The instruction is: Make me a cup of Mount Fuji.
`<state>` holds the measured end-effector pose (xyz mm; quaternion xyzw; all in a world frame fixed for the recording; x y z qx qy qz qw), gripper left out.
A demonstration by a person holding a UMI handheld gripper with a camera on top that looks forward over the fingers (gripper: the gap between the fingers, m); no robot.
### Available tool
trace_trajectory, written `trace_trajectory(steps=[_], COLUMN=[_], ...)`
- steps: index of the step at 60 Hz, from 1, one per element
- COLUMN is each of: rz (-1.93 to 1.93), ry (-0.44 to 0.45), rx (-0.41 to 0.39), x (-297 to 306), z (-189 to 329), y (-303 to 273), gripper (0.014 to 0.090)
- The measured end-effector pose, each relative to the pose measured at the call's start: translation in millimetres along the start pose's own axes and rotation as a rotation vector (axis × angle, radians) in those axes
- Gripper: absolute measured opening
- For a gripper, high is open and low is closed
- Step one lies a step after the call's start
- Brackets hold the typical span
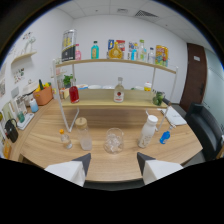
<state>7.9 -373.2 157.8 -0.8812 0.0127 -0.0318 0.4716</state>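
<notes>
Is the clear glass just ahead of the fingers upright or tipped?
Upright. The clear glass stands on the table mouth up, something pale inside, beyond the open gripper.

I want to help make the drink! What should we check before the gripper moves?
1. Gripper fingers open, nothing between them: ok.
2. Clear round glass with ice upright on the wooden table, just ahead of the fingers: ok.
3. Tall white bottle with blue cap upright beside the glass, apart from it: ok.
4. Clear jar with cork lid upright on the glass's other side: ok.
5. Whether the bottles are uncapped: cannot tell.
</notes>
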Motion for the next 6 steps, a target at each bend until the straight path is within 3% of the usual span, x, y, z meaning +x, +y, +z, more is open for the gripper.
trace_trajectory(steps=[6], rz=[-0.009], ry=[0.002], rx=[-0.014], x=[-2.1], z=[-0.6], y=[4.2], gripper=[0.0860])
